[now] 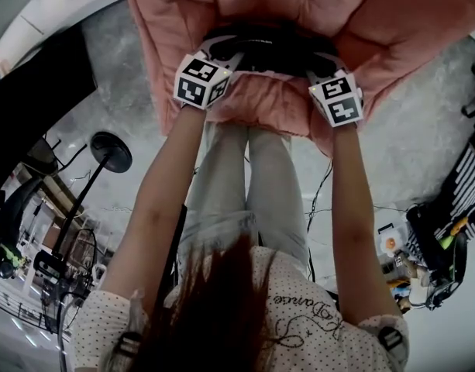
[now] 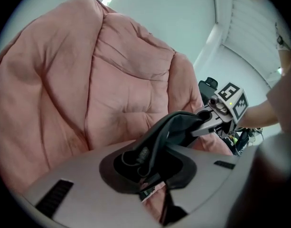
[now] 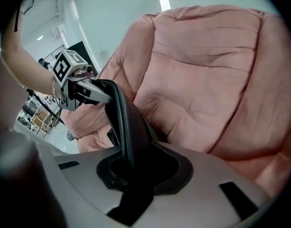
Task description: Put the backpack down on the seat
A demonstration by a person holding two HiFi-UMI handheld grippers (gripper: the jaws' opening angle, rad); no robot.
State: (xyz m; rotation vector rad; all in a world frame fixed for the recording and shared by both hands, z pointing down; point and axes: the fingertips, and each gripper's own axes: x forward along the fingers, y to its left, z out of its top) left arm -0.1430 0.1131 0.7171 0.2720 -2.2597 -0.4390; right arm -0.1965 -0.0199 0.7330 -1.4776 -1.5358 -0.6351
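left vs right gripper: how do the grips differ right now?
The left gripper pinches a bunched, folded bit of the black backpack, with a thin cord looping beside it. The right gripper pinches a flat, smooth band. In the head view the left gripper sits slightly higher in the picture than the right gripper. Shared: both are shut on the backpack, over the pink chair.
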